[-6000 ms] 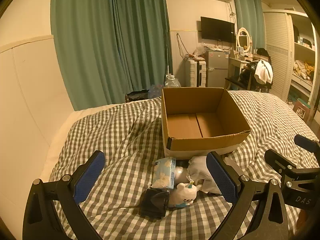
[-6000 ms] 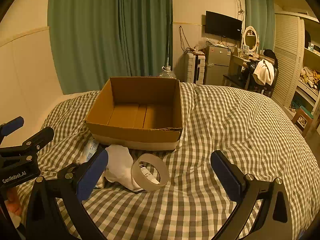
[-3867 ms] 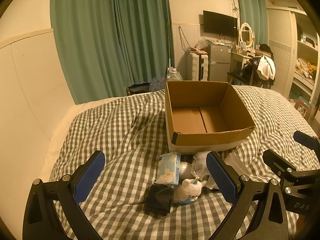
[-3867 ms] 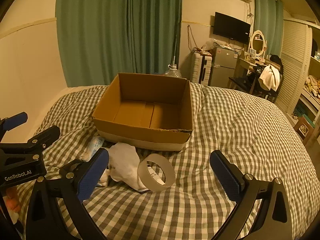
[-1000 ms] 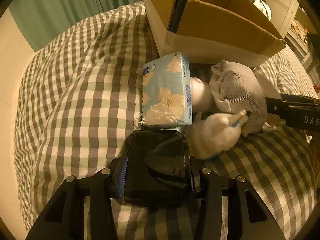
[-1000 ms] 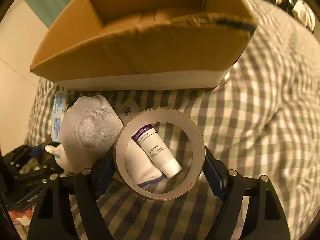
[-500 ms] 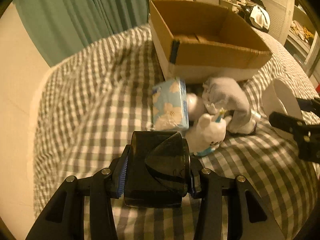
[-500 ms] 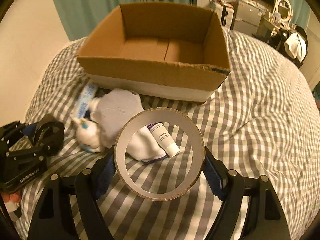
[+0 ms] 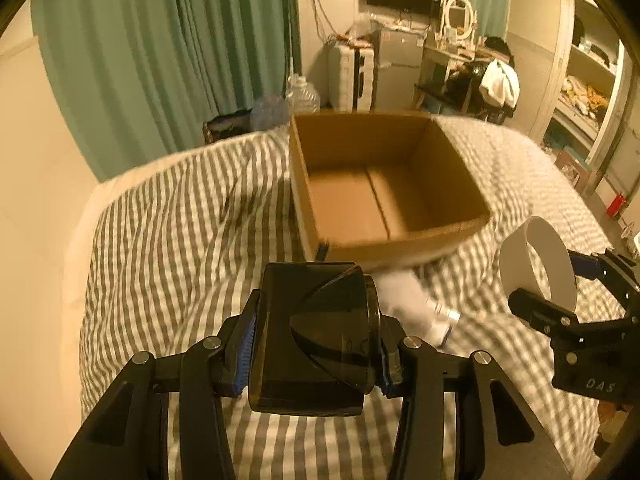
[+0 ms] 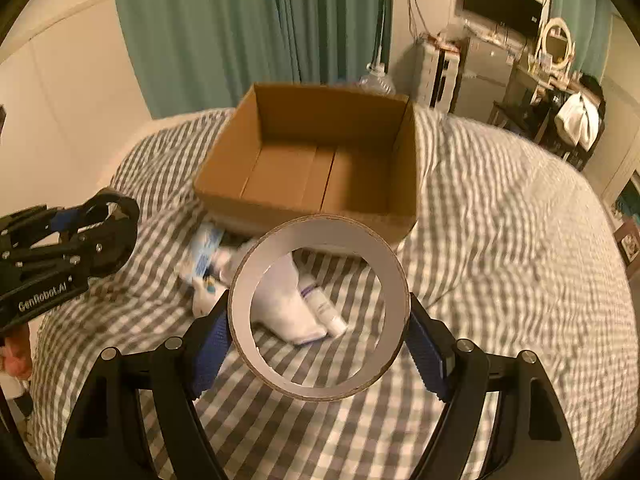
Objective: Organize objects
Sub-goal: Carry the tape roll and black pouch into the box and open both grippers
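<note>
Green curtains (image 9: 160,60) hang behind a bed (image 9: 168,248) covered in a grey-and-white checked cover. 1 open cardboard box (image 9: 376,188) sits on the bed with nothing visible inside it.

Left tool (image 9: 314,344): closed on a dark translucent container (image 9: 312,336), gripped on both sides by the blue pads and held above the cover, in front of the box's near left corner.

Right tool (image 10: 320,332): closed on a tape roll (image 10: 320,312), pads pressed against its outer wall, the roll's opening facing the camera. The roll is held above the cover, in front of the box.

On the cover between the tools and the box's near wall lie a white cloth item (image 10: 280,300), a small white tube (image 10: 324,308) touching it, and a light blue tissue pack (image 10: 204,252) beside the box. Motion blur limits further detail.
</note>
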